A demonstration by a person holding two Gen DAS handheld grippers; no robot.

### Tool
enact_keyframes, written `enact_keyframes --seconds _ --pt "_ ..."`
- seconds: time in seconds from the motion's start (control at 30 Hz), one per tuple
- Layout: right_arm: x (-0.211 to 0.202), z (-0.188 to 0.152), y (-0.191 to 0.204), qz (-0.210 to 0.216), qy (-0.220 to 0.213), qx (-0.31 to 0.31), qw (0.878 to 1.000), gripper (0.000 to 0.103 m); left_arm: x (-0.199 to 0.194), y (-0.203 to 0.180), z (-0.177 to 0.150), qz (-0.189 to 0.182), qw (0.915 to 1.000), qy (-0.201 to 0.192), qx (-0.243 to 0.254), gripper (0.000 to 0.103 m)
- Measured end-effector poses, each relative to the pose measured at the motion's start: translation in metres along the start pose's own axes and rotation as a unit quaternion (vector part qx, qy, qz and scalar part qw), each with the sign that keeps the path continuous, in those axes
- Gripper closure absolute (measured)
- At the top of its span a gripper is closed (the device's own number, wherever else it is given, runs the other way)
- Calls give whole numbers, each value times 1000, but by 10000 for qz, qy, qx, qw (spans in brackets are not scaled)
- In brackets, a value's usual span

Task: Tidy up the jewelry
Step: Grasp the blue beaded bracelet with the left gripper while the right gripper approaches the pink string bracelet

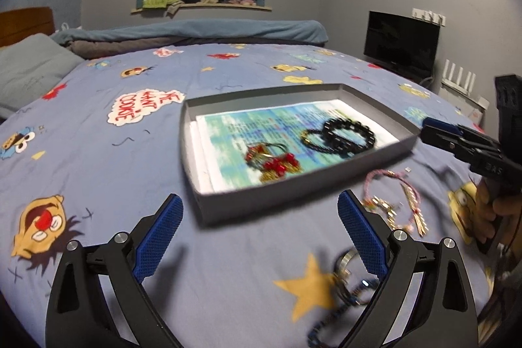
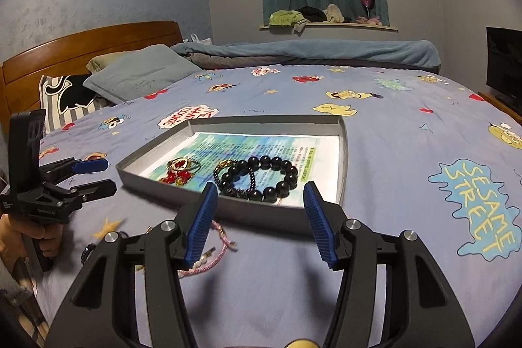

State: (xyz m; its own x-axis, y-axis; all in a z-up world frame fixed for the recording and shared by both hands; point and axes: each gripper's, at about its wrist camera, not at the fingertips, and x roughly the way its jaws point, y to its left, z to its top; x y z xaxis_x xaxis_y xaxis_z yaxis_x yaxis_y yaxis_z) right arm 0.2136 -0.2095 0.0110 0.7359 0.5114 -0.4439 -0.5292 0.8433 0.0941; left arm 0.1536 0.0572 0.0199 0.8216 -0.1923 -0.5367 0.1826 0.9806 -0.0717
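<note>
Right wrist view, bed: my whole work surface is the blue cartoon-print bedspread (image 2: 391, 152); it is soft, so I expect anything pressed on it to sink.
Tray: the shallow grey cardboard box lid (image 2: 343, 152) with a printed blue-green paper sheet (image 2: 261, 149) inside lies mid-bed; I judge it light and liable to slide if I nudge its low wall.
Large bracelet: the black round-bead bracelet (image 2: 274, 175) lies in the tray near its front wall, overlapping a thinner dark bead strand (image 2: 228, 181). I take the beads for hard and smooth, so I would pinch across one side of the loop.
Red piece: a red-and-gold beaded ornament with a ring (image 2: 178, 170) sits in the tray's left part; its exact form is blurred.
Loose on bed: a pink braided cord bracelet with gold charms (image 1: 396, 201) lies just outside the tray's front wall, limp and light; I would grip the cord, not the charms.
Small pieces: a metal ring and dark blue beaded strand (image 1: 345, 279) lie near my left jaws, smeared by blur and partly behind one finger.
Left gripper (image 1: 261, 237): jaws wide apart, nothing between them.
Right gripper (image 2: 259, 224): jaws parted about halfway, empty, hanging just short of the tray.
Hidden: in the right wrist view the pink cord runs behind my left finger; each hand is cut off at the frame edge.
</note>
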Motion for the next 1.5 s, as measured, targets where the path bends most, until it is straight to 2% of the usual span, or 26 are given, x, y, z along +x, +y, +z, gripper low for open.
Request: enact_keyframes --seconds 0.37,0.67,0.73,0.9,1.03,1.07,1.17,1.27,1.5 --pt "-9 -10 7 111 76 -14 9999 48 -18 -43 -33 -324 9974 276 582 8" --pt "-15 -20 14 222 209 -91 9995 48 -28 -44 -50 -459 9954 418 736 10" --pt "-14 -22 14 242 258 -96 9993 48 -29 -42 -53 -490 9949 464 744 13" --pt "-12 -25 18 275 364 -140 9989 48 -24 -40 -59 -640 9928 710 725 37" --pt "-9 -28 19 294 508 -141 9982 48 -21 -46 -63 -772 9898 861 832 51" --pt "-7 -29 20 299 556 -147 9979 48 -21 -47 -64 -769 9895 873 861 57" --pt "-3 -29 21 278 640 -168 9974 48 -24 -49 -64 -787 9888 856 936 86" --pt "0 -29 21 279 719 -173 9969 48 -28 -48 -65 -785 9889 802 977 89" --pt "5 -20 14 374 772 108 9963 50 -47 -41 -57 -824 9920 398 874 89"
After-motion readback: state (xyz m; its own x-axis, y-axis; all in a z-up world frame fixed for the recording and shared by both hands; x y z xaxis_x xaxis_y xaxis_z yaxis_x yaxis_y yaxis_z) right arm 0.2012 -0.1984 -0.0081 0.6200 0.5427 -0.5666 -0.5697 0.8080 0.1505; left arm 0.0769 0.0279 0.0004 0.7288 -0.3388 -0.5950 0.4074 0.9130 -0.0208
